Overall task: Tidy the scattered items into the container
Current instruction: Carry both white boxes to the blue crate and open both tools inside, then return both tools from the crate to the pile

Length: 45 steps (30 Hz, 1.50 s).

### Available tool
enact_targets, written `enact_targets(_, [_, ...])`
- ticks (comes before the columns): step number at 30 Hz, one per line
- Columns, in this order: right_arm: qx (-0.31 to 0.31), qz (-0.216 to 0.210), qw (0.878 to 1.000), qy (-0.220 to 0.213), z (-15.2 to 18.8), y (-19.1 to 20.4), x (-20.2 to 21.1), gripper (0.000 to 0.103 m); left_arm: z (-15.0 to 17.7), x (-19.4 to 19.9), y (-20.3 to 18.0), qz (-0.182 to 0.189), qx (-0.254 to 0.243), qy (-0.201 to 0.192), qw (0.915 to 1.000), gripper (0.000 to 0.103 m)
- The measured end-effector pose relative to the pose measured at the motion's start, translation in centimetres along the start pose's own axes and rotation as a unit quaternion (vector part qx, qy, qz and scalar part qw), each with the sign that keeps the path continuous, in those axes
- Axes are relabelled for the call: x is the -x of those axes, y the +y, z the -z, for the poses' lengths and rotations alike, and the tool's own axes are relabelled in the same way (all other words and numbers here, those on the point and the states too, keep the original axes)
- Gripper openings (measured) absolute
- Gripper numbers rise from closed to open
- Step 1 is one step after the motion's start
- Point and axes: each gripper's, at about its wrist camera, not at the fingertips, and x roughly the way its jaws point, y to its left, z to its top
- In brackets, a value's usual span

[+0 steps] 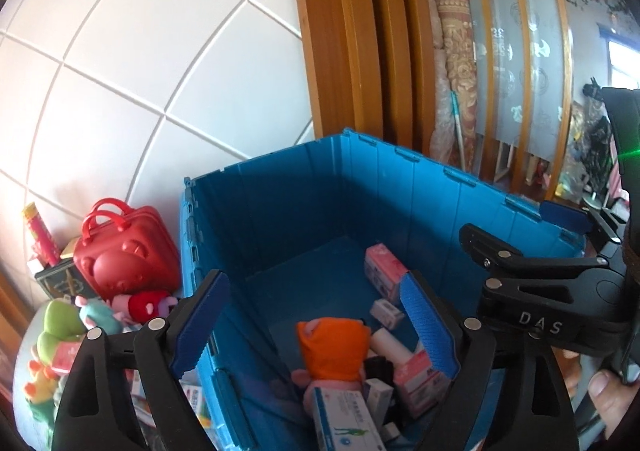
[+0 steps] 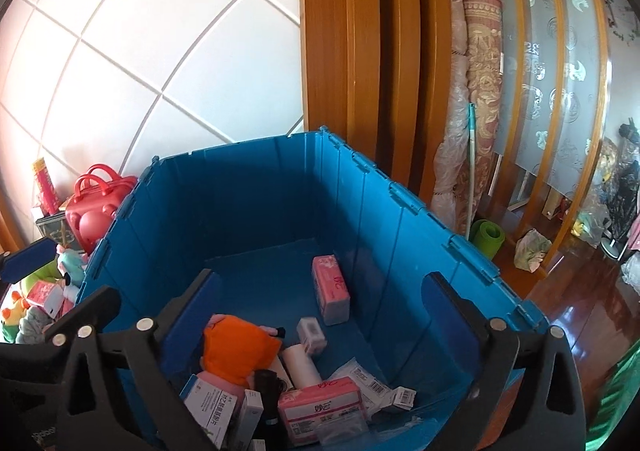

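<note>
Left tongs (image 1: 312,331): wide, empty, above crate rim | Right tongs (image 2: 324,315): wide, empty, over crate | Blue crate (image 2: 248,203): holds orange plush (image 2: 236,351), tissue packs (image 2: 330,287), boxes | Red case (image 1: 124,251): outside, left of crate

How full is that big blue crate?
Mostly empty. In the blue crate, a plush toy, tissue packs and boxes cover only part of the floor, far below the rim.
</note>
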Motion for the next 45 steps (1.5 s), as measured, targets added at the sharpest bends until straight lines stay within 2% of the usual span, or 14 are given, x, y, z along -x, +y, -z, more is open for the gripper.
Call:
enact_targets(3, [-0.004, 0.001, 1.0, -0.004, -0.1, -0.1, 0.3, 0.102, 0.1, 0.6, 0.5, -0.007, 0.006, -0.008, 0.9999, 0.101])
enact_targets(8, [0.003, -0.009, 1.0, -0.007, -0.1, 1.0, 0.5, 0.103, 0.7, 1.4, 2.3, -0.027, 0.027, -0.013, 0.9992, 0.102])
enact_targets(15, [0.007, -0.041, 0.999, -0.02, -0.3, 4.0, 1.0, 0.103, 2.6, 3.2, 7.6, -0.049, 0.074, -0.023, 0.9958, 0.102])
enact_targets(19, [0.026, -0.073, 0.997, -0.031, -0.5, 7.5, 1.8, 0.103, 3.9, 4.4, 11.4, -0.071, 0.107, -0.022, 0.9915, 0.102])
enact_targets(24, [0.054, -0.119, 0.99, -0.046, -0.3, 12.6, 3.4, 0.103, 6.0, 5.9, 15.4, -0.122, 0.118, -0.014, 0.9853, 0.102])
enact_targets(30, [0.08, -0.159, 0.983, -0.054, 0.5, 20.3, 4.8, 0.103, 10.0, 7.5, 23.1, -0.144, 0.152, 0.009, 0.9777, 0.102])
enact_targets(36, [0.096, -0.199, 0.975, -0.034, 3.1, 29.4, 5.0, 0.103, 16.1, 9.7, 32.2, -0.167, 0.172, 0.039, 0.9699, 0.102])
enact_targets(41, [0.1, -0.2, 0.975, 0.02, 6.7, 36.6, 3.1, 0.103, 22.0, 9.4, 39.7, -0.181, 0.173, 0.096, 0.9634, 0.102])
enact_targets(45, [0.098, -0.186, 0.974, 0.081, 10.3, 40.2, 0.6, 0.103, 26.0, 8.3, 43.4, -0.194, 0.168, 0.141, 0.9561, 0.102])
